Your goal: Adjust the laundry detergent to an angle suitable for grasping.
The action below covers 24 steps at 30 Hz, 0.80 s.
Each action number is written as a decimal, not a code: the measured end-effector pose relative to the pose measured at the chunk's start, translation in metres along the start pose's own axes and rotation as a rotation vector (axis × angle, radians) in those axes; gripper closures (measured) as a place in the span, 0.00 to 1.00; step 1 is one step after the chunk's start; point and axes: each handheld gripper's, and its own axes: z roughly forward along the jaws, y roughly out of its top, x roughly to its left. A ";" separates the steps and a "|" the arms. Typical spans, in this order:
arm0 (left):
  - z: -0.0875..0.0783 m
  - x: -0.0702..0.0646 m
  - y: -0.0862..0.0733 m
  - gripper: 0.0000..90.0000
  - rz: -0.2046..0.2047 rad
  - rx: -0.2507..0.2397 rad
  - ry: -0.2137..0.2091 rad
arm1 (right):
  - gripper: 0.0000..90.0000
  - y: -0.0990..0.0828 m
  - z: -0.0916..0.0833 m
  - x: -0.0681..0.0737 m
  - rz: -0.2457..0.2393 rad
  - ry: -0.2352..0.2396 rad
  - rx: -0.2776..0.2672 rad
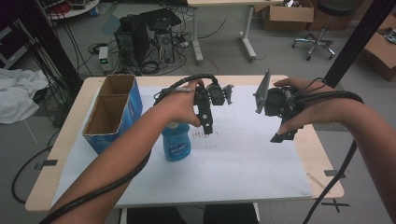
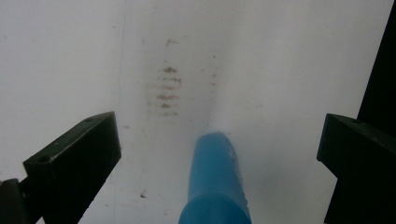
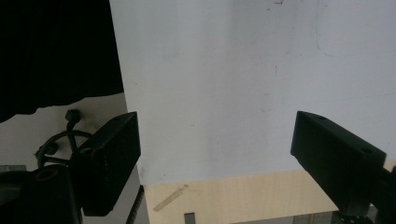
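Note:
A blue bottle (image 1: 176,144) with a label stands upright on the white sheet (image 1: 243,158), left of the middle, its top hidden behind my left hand. My left gripper (image 1: 208,127) points down just right of and above it. In the left gripper view the bottle's blue top (image 2: 215,182) rises between the wide-apart jaws, and neither pad touches it; my left gripper (image 2: 219,123) is open. My right gripper (image 1: 281,136) hovers over the sheet's right part. In the right gripper view it (image 3: 217,126) stands open with only bare sheet between its jaws.
A blue cardboard box (image 1: 135,100) with two open compartments stands at the table's left. Brown smudges (image 2: 166,91) mark the sheet near the bottle. The wooden table edge (image 3: 233,196) runs close under the right gripper. Computer towers and cables sit on the floor beyond.

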 end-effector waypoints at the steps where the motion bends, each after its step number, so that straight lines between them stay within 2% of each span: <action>1: 0.000 0.000 0.000 0.00 -0.002 -0.002 -0.005 | 0.18 0.000 0.000 0.000 -0.002 0.001 0.001; 7: -0.001 -0.001 0.001 0.00 0.001 -0.001 -0.002 | 0.18 -0.001 0.000 0.002 -0.005 0.001 0.001; 15: -0.007 0.000 -0.003 0.00 -0.017 -0.015 0.007 | 0.18 -0.006 -0.003 -0.002 0.006 -0.011 -0.012; 24: -0.011 0.002 -0.011 0.00 -0.021 -0.024 0.016 | 0.18 0.003 -0.002 -0.003 -0.005 -0.017 -0.010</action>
